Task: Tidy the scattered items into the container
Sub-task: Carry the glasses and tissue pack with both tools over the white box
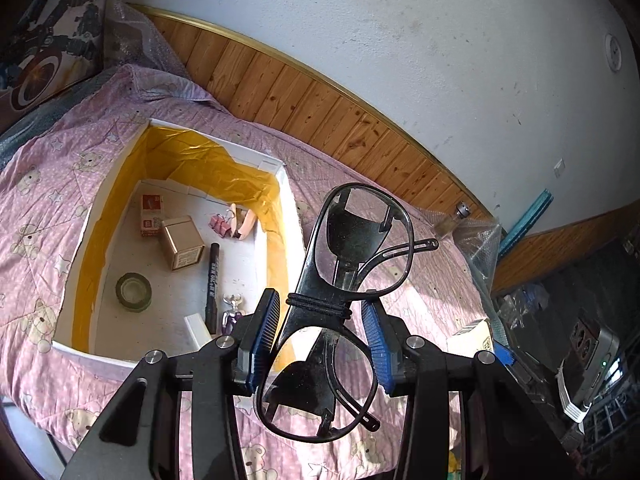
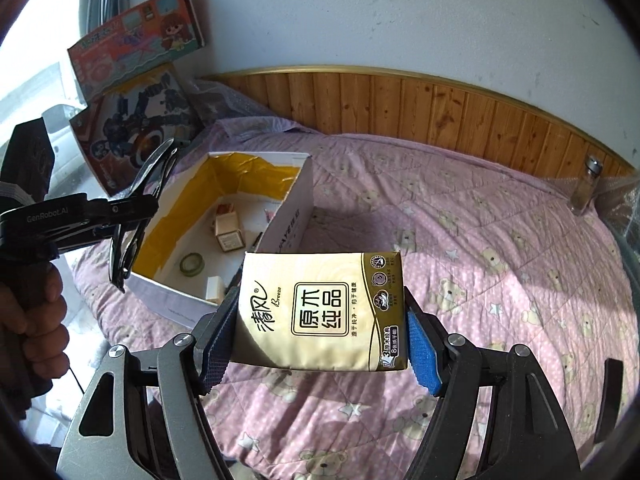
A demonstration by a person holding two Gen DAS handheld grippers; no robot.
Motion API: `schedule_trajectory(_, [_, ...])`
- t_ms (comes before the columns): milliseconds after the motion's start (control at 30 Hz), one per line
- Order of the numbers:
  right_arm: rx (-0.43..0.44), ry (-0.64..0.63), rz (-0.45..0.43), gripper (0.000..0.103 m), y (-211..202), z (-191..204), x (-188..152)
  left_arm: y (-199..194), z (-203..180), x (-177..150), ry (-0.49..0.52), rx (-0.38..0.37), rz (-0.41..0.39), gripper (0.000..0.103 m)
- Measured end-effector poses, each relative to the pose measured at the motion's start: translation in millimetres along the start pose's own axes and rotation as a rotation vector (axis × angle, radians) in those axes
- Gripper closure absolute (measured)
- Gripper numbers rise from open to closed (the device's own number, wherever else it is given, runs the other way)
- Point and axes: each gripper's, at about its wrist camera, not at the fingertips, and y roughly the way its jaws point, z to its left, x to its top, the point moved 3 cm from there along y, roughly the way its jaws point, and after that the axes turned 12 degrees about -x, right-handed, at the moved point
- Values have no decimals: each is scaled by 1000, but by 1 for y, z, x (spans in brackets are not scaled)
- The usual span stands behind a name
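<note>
White cardboard box with yellow lining (image 1: 276, 166) on pink quilt already held tape roll, marker, small cartons. Left gripper (image 1: 320, 326) clamped black-framed glasses (image 1: 352, 248) beside box rim; right gripper (image 2: 320, 340) clamped cream tissue packet (image 2: 324, 308) near box. Two drops remained; glass jar (image 2: 586, 188) also left out by headboard.

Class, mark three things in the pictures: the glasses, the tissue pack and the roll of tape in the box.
glasses (image 1: 362, 240), left wrist view, on the upper lens.
tissue pack (image 2: 320, 312), right wrist view, on the printed front face.
roll of tape (image 1: 133, 292), left wrist view, on the roll's top ring.
</note>
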Motion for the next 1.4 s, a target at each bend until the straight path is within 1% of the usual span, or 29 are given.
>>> schedule_trajectory(233, [55, -85, -19, 27, 9, 36, 29, -23, 36, 20, -56, 53, -61, 59])
schedule_trajectory(467, [110, -150, -28, 27, 30, 62, 65, -33, 70, 33, -115, 90, -108, 59])
schedule_trajectory(667, [145, -188, -11, 27, 54, 83, 90, -30, 80, 41, -108, 102, -109, 59])
schedule_trajectory(800, [158, -229, 7, 27, 74, 99, 109, -18, 79, 40, -88, 115, -76, 59])
schedule_trajectory(900, [169, -249, 20, 27, 90, 107, 124, -3, 79, 37, -79, 125, -28, 59])
schedule_trajectory(1033, [185, -255, 60, 27, 117, 116, 143, 16, 84, 35, -79, 164, 29, 59])
schedule_trajectory(1233, [216, -297, 138, 27, 155, 139, 161, 31, 100, 29, -87, 277, 90, 59])
schedule_trajectory(1400, [220, -343, 174, 27, 185, 161, 171, 39, 114, 22, -112, 280, 148, 59])
